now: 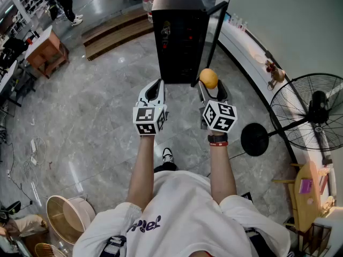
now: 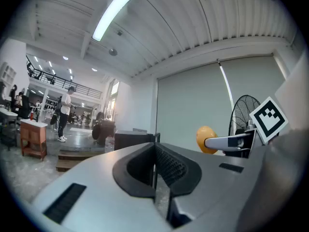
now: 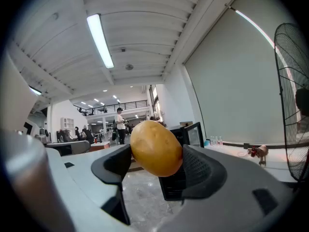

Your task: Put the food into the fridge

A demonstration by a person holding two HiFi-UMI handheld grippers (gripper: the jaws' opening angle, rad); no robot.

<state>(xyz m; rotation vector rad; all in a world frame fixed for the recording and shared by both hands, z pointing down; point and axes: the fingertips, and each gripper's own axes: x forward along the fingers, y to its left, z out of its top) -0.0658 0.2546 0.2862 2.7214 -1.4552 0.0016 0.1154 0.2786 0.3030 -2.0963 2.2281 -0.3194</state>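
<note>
The yellow food (image 1: 208, 78), possibly a potato, is clamped between the right gripper (image 1: 210, 87) pads and held level, facing the black fridge (image 1: 179, 36), whose door appears ajar. The left gripper (image 1: 155, 90) is clenched on nothing, presumably left free for the door.

Yellow-orange food (image 1: 208, 78), black fridge (image 1: 179, 42), grey veined floor (image 1: 96, 122) — black-and-white marker cubes (image 1: 149, 119).
</note>
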